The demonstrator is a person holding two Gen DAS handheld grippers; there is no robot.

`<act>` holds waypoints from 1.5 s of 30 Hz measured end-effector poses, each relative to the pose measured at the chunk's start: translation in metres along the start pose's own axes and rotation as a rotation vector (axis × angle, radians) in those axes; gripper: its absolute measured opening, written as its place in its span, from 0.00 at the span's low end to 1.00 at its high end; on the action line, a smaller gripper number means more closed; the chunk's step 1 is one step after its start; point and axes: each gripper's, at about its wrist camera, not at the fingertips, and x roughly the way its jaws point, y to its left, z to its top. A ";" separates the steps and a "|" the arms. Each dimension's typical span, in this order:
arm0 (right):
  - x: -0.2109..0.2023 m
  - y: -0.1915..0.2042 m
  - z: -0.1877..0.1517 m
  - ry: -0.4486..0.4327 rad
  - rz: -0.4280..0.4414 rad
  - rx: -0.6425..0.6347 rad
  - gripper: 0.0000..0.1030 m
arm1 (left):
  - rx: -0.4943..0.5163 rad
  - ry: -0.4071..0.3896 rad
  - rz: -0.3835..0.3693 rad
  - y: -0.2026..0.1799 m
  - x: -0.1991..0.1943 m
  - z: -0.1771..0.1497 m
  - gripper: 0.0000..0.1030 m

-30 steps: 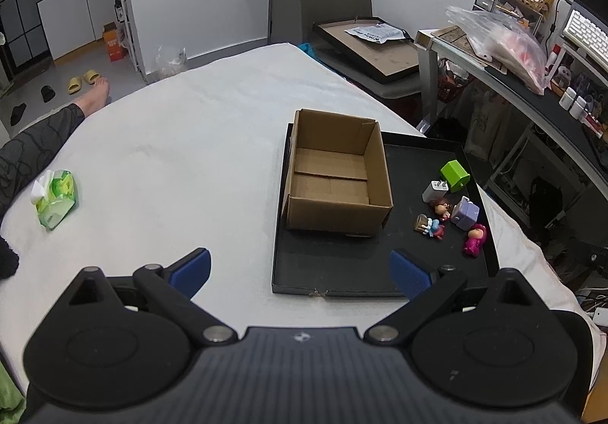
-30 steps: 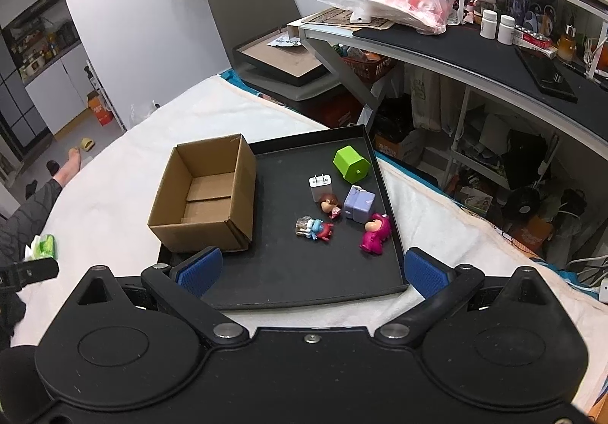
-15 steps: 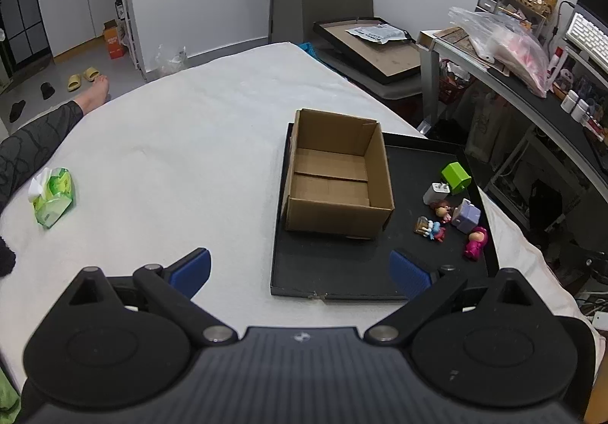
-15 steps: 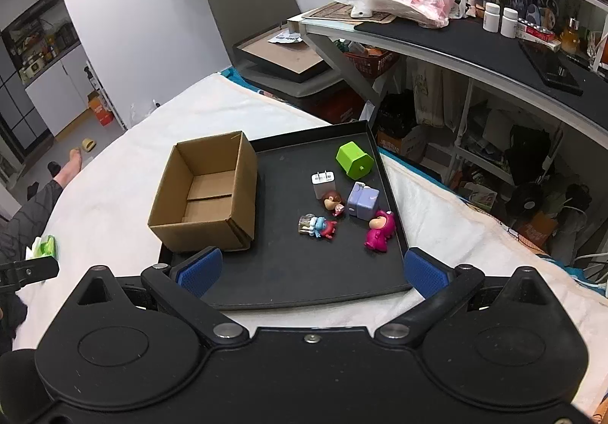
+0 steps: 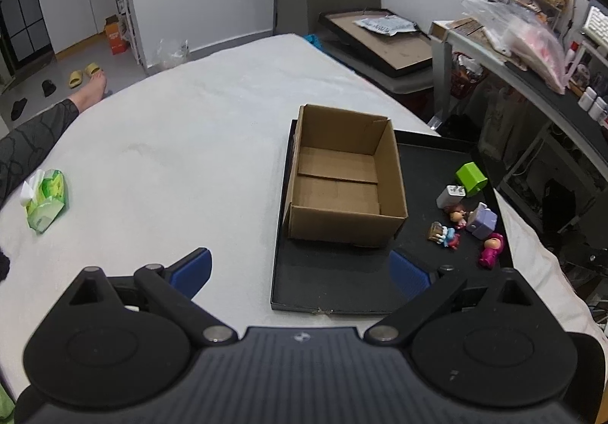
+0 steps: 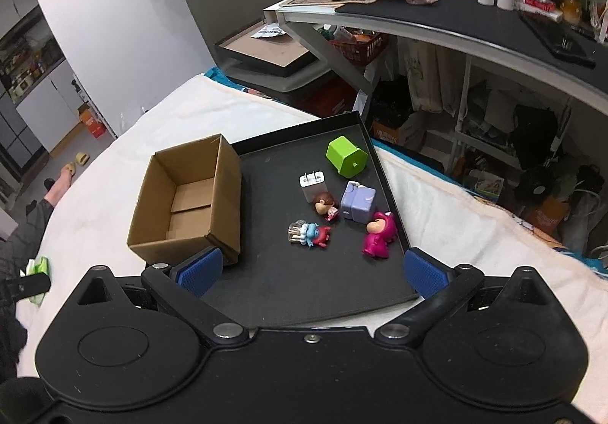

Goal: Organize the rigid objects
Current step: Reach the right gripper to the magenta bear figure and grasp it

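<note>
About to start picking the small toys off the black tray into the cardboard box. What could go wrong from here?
1. The brown-haired figurine lies against the white charger plug and purple block; open fingers may knock or catch a neighbour.
2. The pink figurine lies near the black tray rim, which could block one finger of the right gripper.
3. The empty cardboard box looks light; a bump could shift it.

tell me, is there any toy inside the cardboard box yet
No, the cardboard box shows only its bare floor; the toys lie beside it on the black tray.
</note>
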 end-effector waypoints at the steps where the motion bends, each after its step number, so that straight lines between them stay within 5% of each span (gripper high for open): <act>1: 0.003 -0.002 0.002 -0.001 0.006 0.009 0.95 | -0.004 0.007 0.000 0.000 0.004 0.002 0.96; 7: 0.030 -0.015 0.012 0.020 0.003 0.096 0.83 | -0.020 0.017 -0.001 -0.003 0.025 0.016 0.94; 13: 0.060 -0.029 0.015 0.059 0.001 0.178 0.82 | -0.037 0.022 0.016 -0.005 0.045 0.027 0.89; 28: 0.139 -0.062 0.021 0.199 -0.072 0.337 0.60 | -0.087 0.129 0.041 -0.002 0.122 0.050 0.59; 45: 0.216 -0.084 0.023 0.368 -0.151 0.420 0.58 | -0.113 0.259 0.103 0.000 0.205 0.065 0.36</act>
